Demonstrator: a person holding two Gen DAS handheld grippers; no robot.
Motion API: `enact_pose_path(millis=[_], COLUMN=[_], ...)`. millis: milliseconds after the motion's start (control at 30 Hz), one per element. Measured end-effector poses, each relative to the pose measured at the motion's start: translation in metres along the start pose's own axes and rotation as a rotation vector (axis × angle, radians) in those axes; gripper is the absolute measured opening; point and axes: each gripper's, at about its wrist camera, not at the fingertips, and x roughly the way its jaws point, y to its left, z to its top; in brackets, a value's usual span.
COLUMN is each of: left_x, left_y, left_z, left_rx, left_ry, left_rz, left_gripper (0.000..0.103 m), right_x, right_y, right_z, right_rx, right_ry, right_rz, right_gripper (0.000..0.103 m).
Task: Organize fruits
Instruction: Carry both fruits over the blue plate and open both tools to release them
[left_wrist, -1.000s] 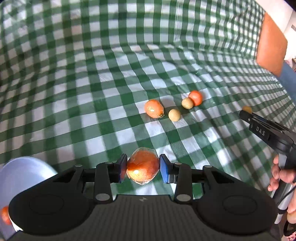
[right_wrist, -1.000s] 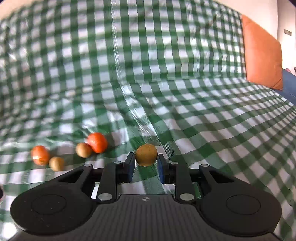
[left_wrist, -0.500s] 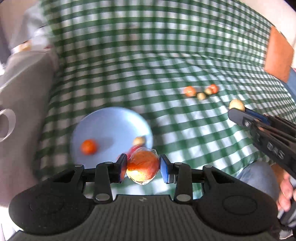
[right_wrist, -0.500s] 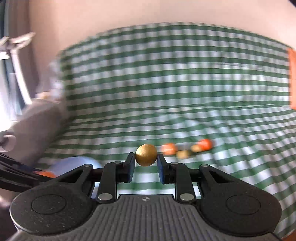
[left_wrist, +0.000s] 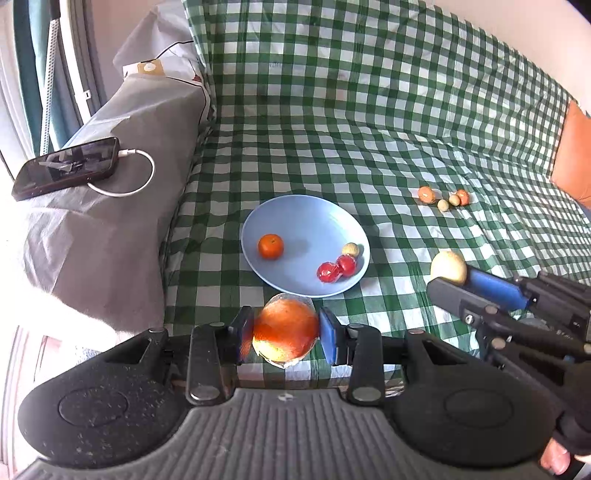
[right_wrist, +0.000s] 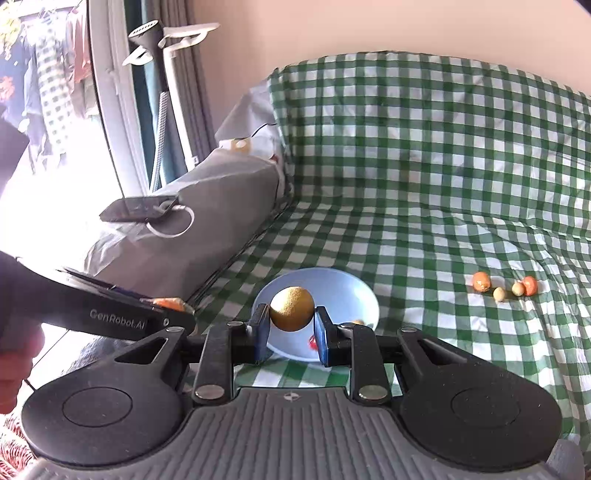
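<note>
My left gripper (left_wrist: 286, 336) is shut on a wrapped orange fruit (left_wrist: 285, 334), held just short of the near rim of the blue plate (left_wrist: 295, 218). The plate holds a tangerine (left_wrist: 270, 246), two red fruits (left_wrist: 336, 268) and a small tan fruit (left_wrist: 351, 250). My right gripper (right_wrist: 290, 334) is shut on a round tan fruit (right_wrist: 291, 308), above the plate's (right_wrist: 328, 280) near side; it shows at the right of the left wrist view (left_wrist: 448, 266). Several small fruits (left_wrist: 443, 197) lie in a row on the checked cloth, also seen in the right wrist view (right_wrist: 504, 287).
Green-and-white checked cloth (left_wrist: 369, 110) covers the sofa. A grey covered armrest (left_wrist: 110, 184) on the left carries a phone (left_wrist: 66, 166) with a white cable. An orange cushion (left_wrist: 572, 158) sits at far right. A garment steamer (right_wrist: 162, 74) stands by the window.
Both grippers have lifted their fruits off the cloth and swung left, from beside the row of small fruits to the blue plate. Both stay shut.
</note>
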Motion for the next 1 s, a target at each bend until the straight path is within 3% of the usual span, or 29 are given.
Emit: enact_pose_path(millis=[300,1000], left_x=[-0.002,0.015], left_y=[0.002,0.012], left_z=[0.0,0.003], left_rx=[-0.017,-0.059], left_ry=[-0.029,-0.002], left_rz=[-0.024,-0.019], left_gripper=[0.042,0.042], right_x=[0.001,0.012], right_y=[0.005,0.004], right_z=[-0.002,-0.007], right_rx=[-0.03,-0.019], right_ry=[0.003,0.041], right_rz=[-0.022,-0.032], right_gripper=[0.027,0.027])
